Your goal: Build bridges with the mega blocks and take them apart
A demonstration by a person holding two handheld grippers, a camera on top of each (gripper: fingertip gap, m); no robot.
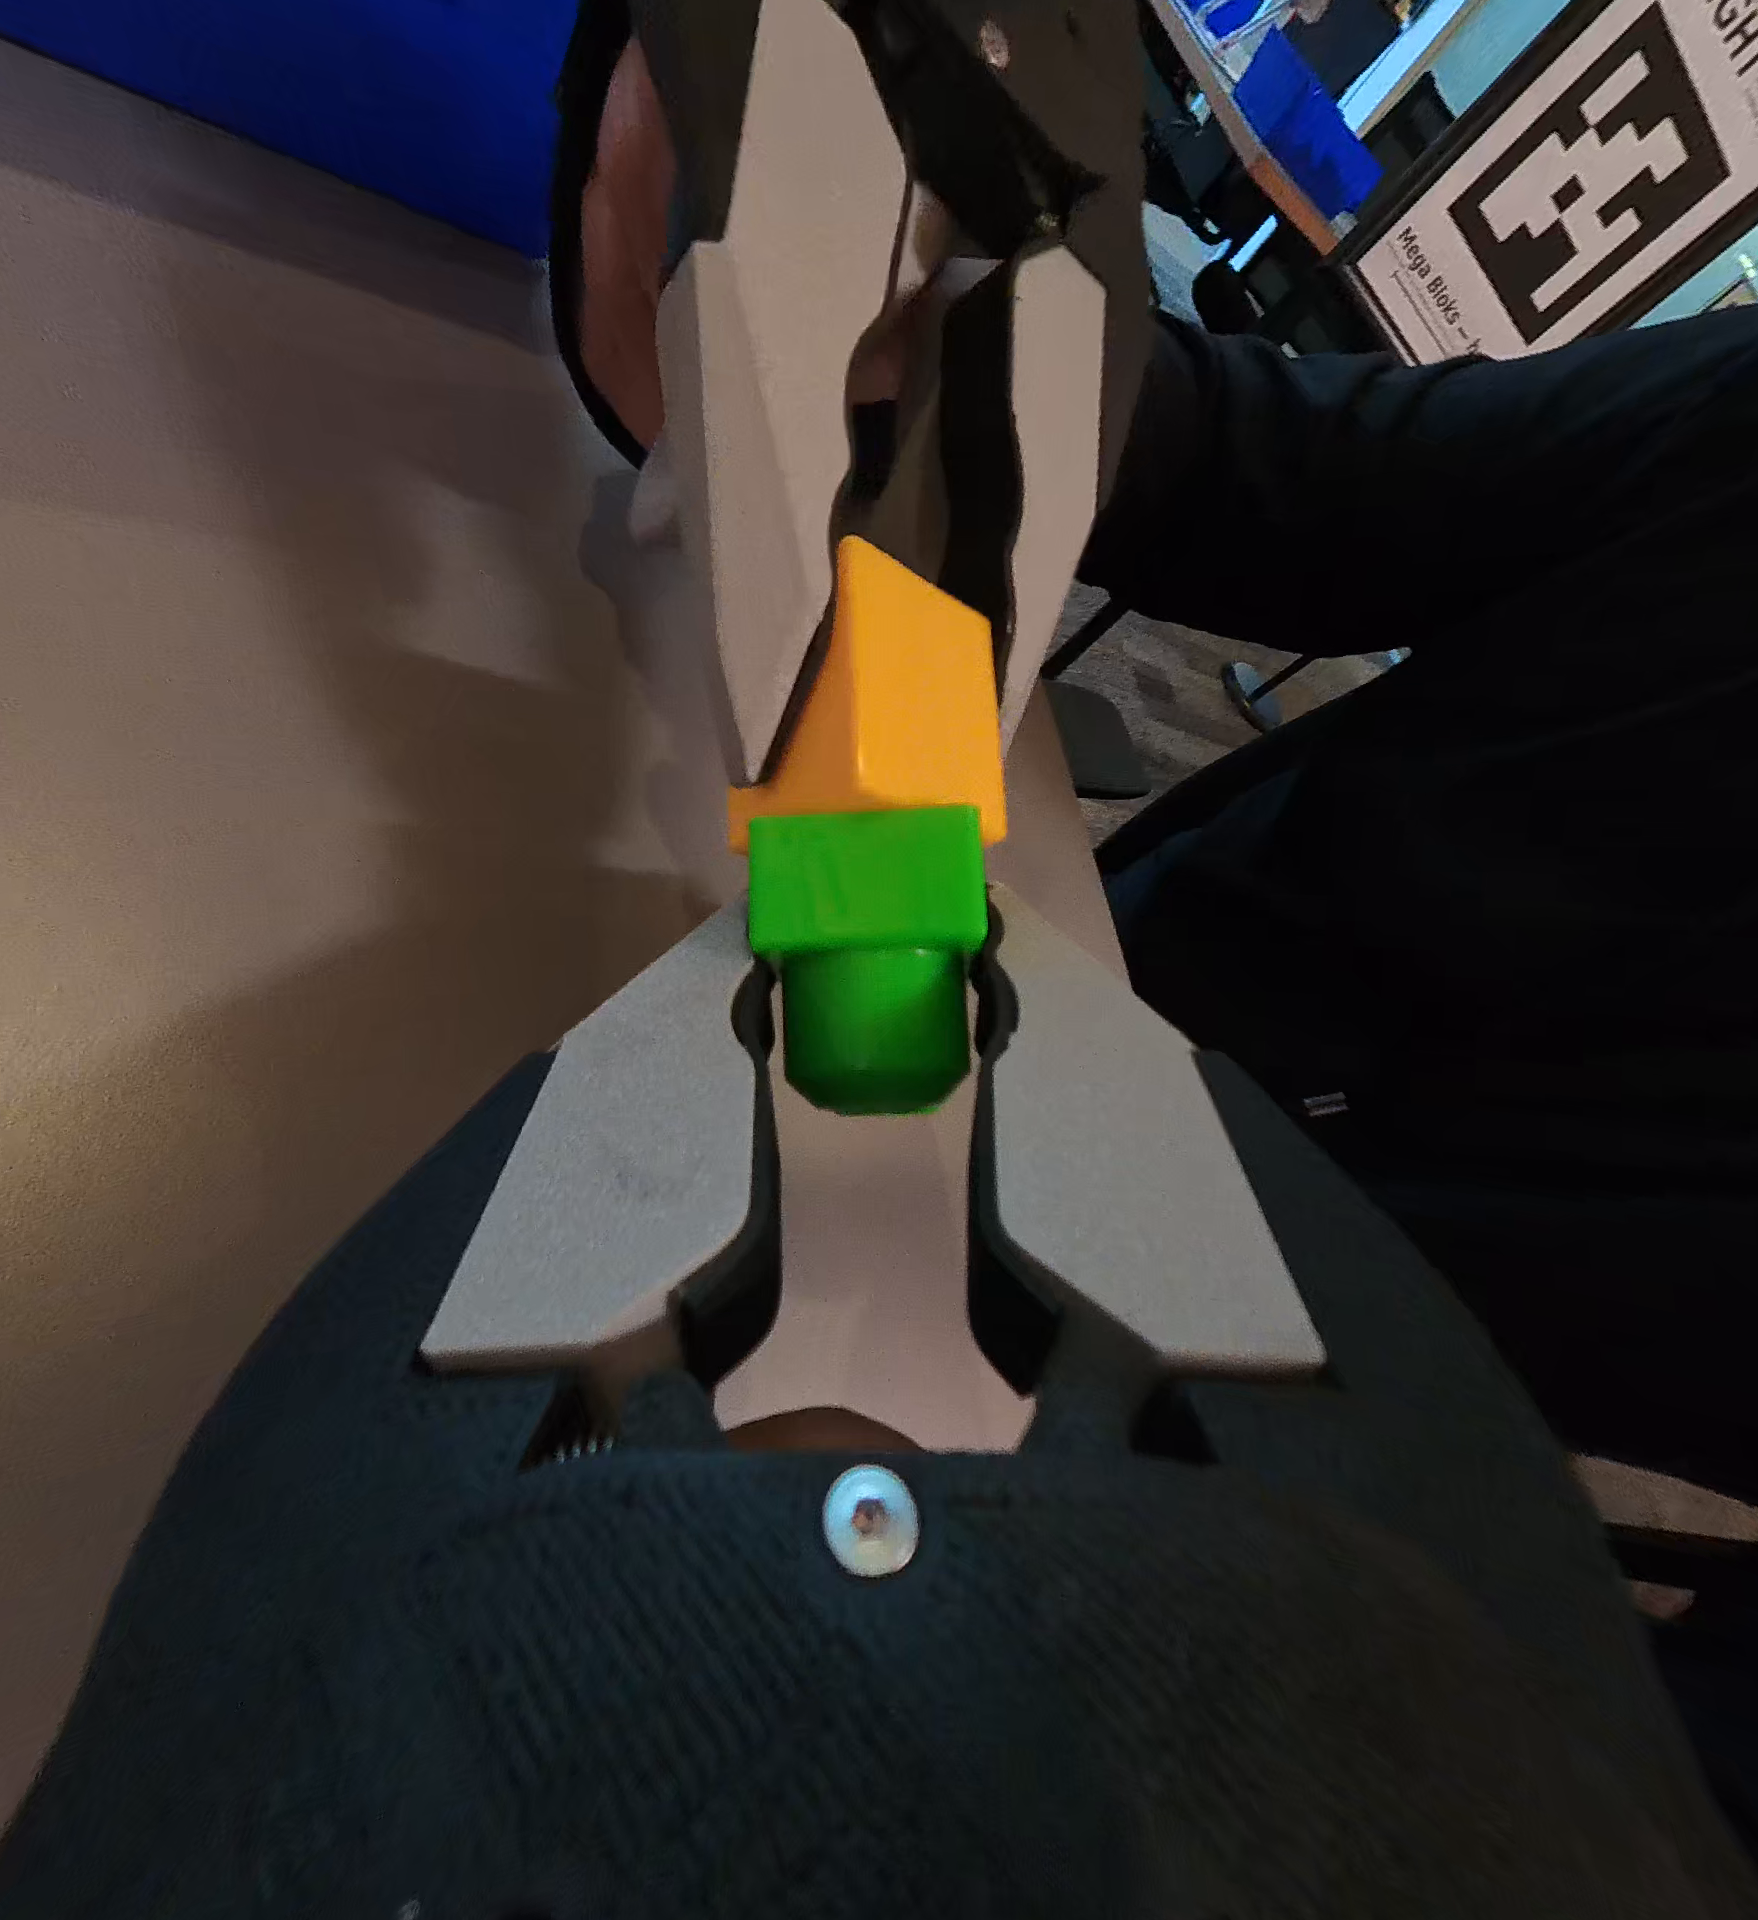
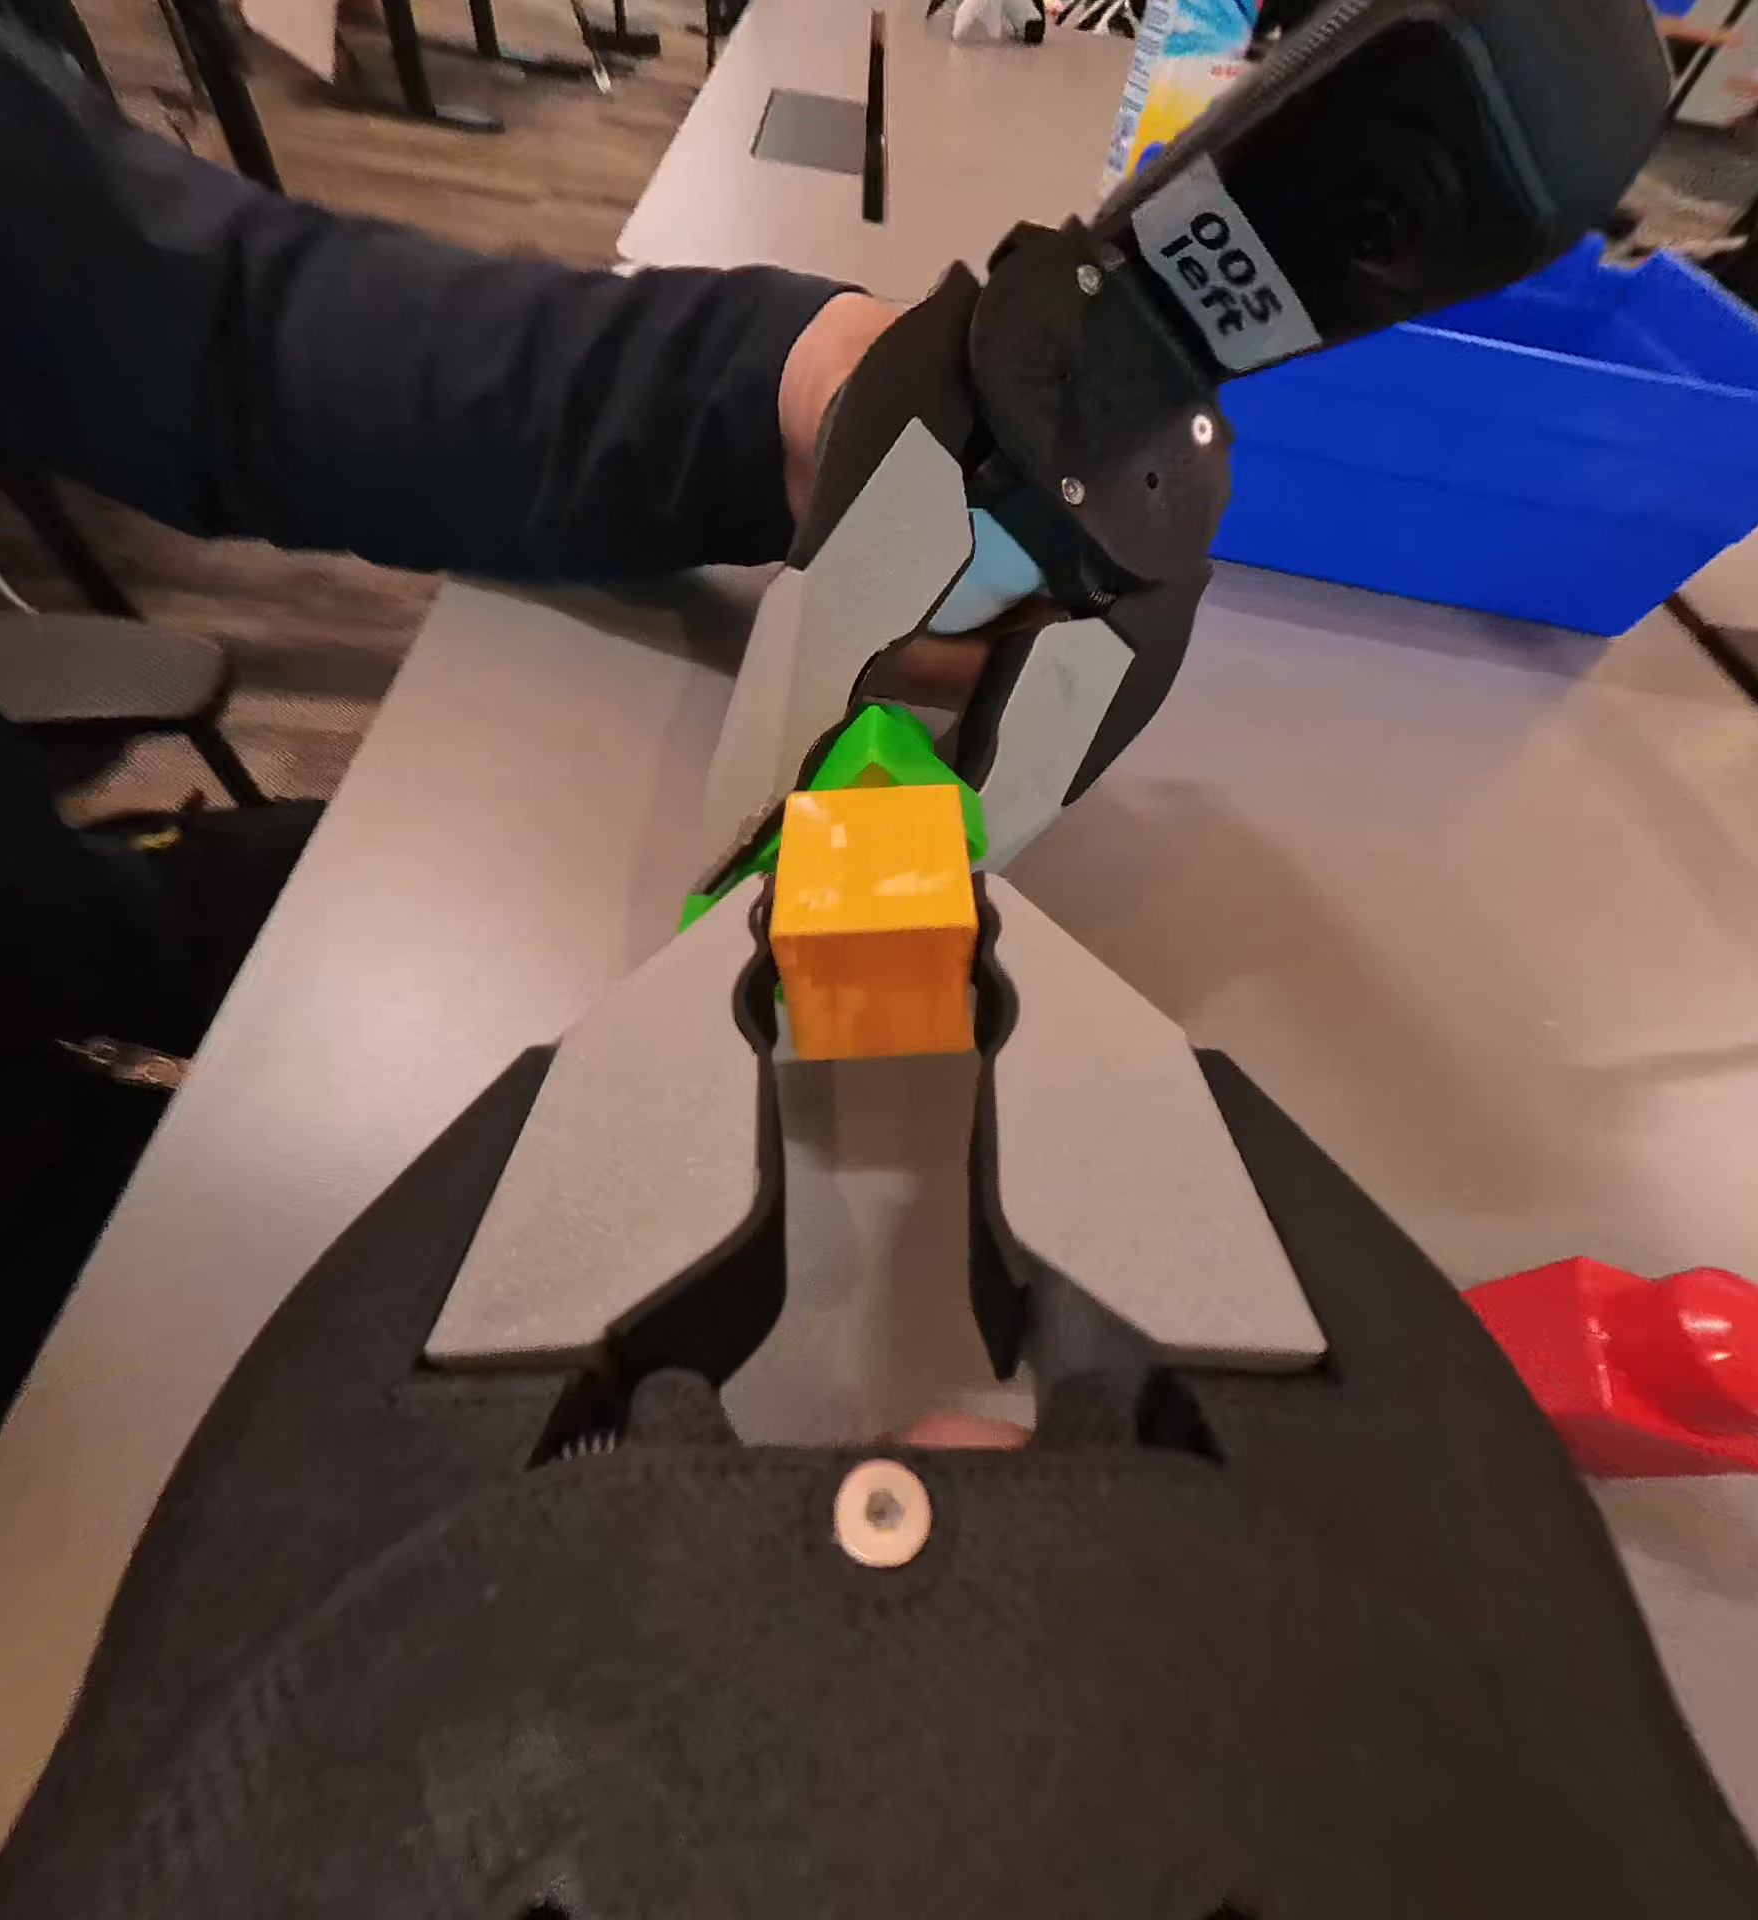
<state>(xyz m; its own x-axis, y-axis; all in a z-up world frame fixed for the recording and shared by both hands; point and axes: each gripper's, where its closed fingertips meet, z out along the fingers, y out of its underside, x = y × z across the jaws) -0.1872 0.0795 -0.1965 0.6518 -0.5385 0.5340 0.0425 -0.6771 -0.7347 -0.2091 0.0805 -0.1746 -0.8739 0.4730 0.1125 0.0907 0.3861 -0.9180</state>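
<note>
Blocks number three: one green block (image 1: 870, 883), gripped by the left gripper (image 1: 870, 1013), joined mid-frame to one orange block (image 2: 873, 920), gripped by the right gripper (image 2: 873, 987); one red block (image 2: 1649, 1366) lies lower right on the table (image 2: 1374, 935).

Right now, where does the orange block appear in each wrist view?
Left wrist view: orange block at centre, beyond the green block, gripped by the right claw coming from above.
Right wrist view: orange block at centre, between this view's own claw tips.
Shared landmark: the green block, touching the orange one.
</note>
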